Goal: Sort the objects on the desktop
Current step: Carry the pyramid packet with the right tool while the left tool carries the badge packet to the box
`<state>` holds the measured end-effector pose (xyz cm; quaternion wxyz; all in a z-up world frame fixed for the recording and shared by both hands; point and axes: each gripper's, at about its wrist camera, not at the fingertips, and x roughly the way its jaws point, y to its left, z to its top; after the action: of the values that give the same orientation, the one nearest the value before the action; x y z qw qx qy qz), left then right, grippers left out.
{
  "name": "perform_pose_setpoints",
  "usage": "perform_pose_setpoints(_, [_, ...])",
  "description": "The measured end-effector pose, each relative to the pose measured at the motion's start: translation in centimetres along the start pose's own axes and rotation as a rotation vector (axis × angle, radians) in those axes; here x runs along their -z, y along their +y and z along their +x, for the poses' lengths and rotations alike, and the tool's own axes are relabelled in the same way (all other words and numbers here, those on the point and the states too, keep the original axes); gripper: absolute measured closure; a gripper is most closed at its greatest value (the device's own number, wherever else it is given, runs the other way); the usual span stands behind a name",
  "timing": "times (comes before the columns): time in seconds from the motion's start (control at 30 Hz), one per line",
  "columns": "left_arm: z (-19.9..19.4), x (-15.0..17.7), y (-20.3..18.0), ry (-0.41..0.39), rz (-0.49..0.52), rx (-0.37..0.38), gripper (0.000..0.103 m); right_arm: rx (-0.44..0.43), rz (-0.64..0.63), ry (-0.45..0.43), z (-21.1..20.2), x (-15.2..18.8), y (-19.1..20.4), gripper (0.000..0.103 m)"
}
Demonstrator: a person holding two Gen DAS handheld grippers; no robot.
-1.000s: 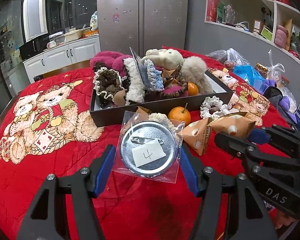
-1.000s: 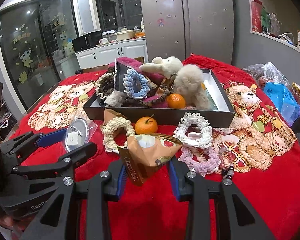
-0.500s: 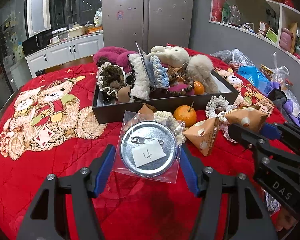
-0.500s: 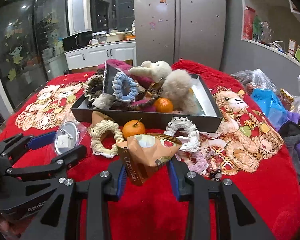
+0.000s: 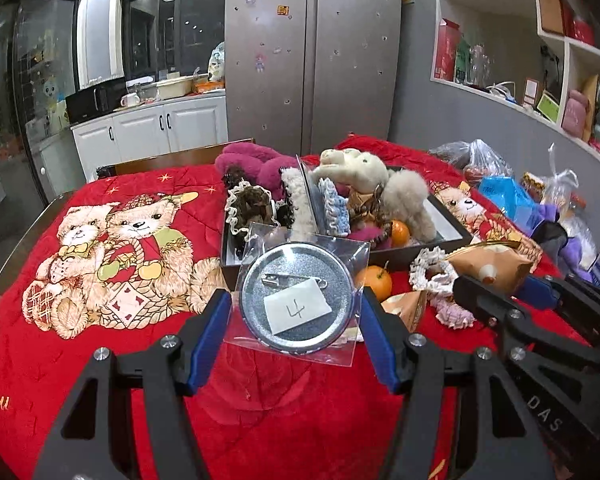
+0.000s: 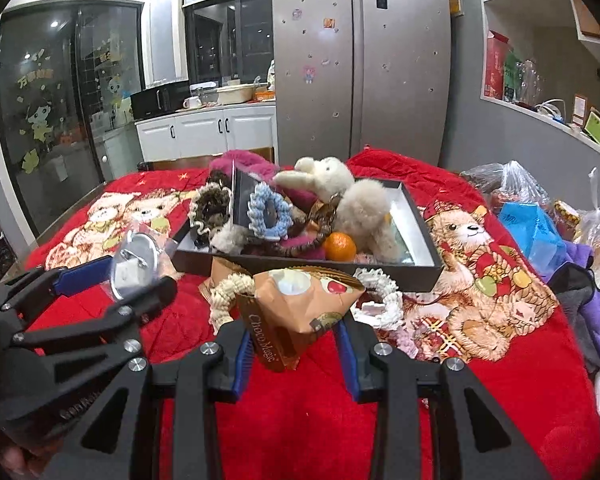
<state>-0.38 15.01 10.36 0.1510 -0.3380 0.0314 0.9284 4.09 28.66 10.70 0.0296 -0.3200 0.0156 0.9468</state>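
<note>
Both grippers have risen — left gripper (image 5: 296, 322) clamps bagged badge (image 5: 296, 298), right gripper (image 6: 296, 344) clamps snack packet (image 6: 300, 304) — before crowded tray (image 6: 424, 240).

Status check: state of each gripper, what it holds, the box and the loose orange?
left gripper: shut on bagged pin badge, lifted off the cloth
right gripper: shut on Choco Magic packet, lifted
black box: open, piled with plush and scrunchies
loose orange: on the cloth, outside the box

Bare red quilt (image 5: 112, 360) at left, crowded black tray (image 6: 420, 270) ahead, bags (image 6: 536, 228) lining right edge
</note>
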Motion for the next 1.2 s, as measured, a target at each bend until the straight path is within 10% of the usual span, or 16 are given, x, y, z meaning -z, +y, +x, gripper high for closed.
perform_pose_setpoints(0.8, [6.8,-11.6,4.4,0.013,-0.005,-0.035,0.038,-0.037,0.028,-0.025,3.2,-11.3,-0.3,0.067])
perform_pose_setpoints(1.2, [15.7,-9.5,5.5,0.122,-0.034,0.006,0.038,-0.021,0.001,0.041,11.2,-11.4,-1.3,0.067])
